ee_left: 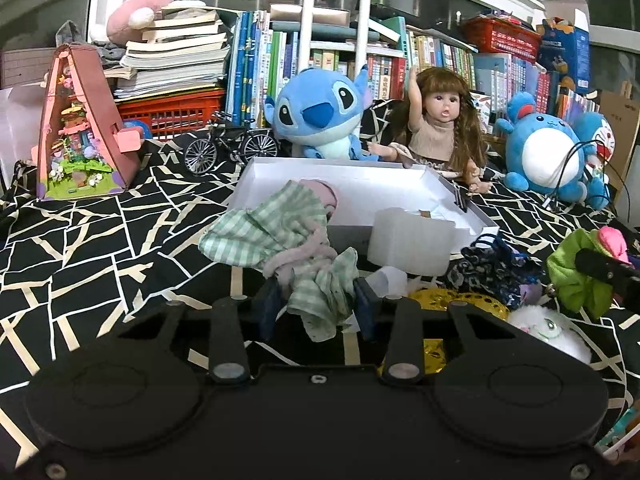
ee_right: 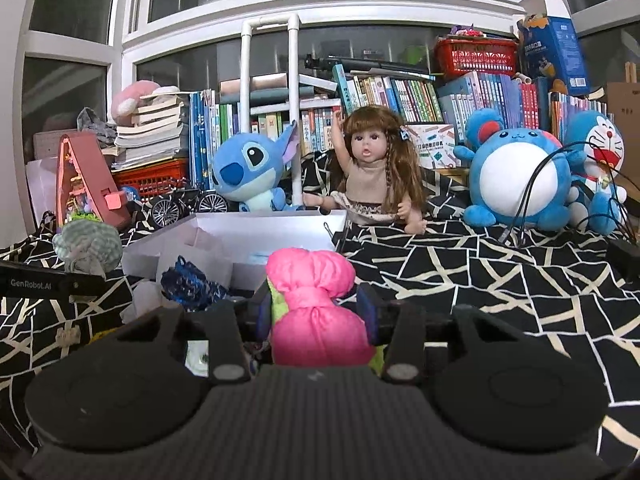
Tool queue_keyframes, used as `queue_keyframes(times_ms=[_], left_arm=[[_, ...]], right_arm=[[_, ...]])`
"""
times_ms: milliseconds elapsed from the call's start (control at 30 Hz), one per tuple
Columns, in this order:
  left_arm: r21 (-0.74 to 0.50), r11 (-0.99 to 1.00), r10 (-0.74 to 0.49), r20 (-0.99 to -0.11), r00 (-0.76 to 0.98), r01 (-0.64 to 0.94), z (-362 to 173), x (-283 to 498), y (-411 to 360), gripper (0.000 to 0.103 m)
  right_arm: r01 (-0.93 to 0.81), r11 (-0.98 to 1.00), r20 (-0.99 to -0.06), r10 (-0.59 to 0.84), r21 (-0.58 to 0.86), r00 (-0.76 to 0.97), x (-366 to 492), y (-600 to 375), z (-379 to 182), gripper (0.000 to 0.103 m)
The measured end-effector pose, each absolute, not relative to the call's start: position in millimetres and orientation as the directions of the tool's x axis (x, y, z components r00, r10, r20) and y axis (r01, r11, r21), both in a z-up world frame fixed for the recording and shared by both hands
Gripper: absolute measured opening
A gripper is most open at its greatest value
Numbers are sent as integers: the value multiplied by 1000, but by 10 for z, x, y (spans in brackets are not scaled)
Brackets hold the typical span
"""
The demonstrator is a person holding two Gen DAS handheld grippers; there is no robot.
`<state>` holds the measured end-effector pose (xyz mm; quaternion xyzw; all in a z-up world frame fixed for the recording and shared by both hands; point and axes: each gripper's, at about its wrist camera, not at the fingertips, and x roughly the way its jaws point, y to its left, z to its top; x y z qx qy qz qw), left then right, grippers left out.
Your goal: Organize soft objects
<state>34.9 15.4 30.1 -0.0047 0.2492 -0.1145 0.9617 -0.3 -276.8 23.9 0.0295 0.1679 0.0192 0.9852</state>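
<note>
My left gripper point(ee_left: 318, 300) is shut on a green checked and mauve cloth bundle point(ee_left: 276, 224), which hangs just in front of the open white box point(ee_left: 340, 172). My right gripper point(ee_right: 316, 306) is shut on a pink and lime-green soft toy point(ee_right: 312, 280), which fills the gap between its fingers. The box point(ee_right: 260, 232) lies ahead and to the left of it. On the black patterned bedspread between the grippers lie a dark blue patterned fabric piece point(ee_left: 492, 268), a white fluffy toy point(ee_left: 548, 328) and a gold mesh item point(ee_left: 456, 300).
A translucent white container point(ee_left: 412, 240) stands against the box's near side. Behind the box sit a blue Stitch plush point(ee_left: 320, 116), a doll point(ee_left: 440, 128) and round blue plush toys point(ee_right: 516, 176). A model bicycle point(ee_left: 228, 148), a pink model house point(ee_left: 80, 128) and rows of books line the back.
</note>
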Motion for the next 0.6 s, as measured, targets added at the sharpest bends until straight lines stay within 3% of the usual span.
queue_keyframes(times_ms=[600], left_arm=[[-83,974,-226,-465,856,213,434,531,246,37]], right_arm=[[-17,996,-258,39,90,965,112,-2811,436,47]])
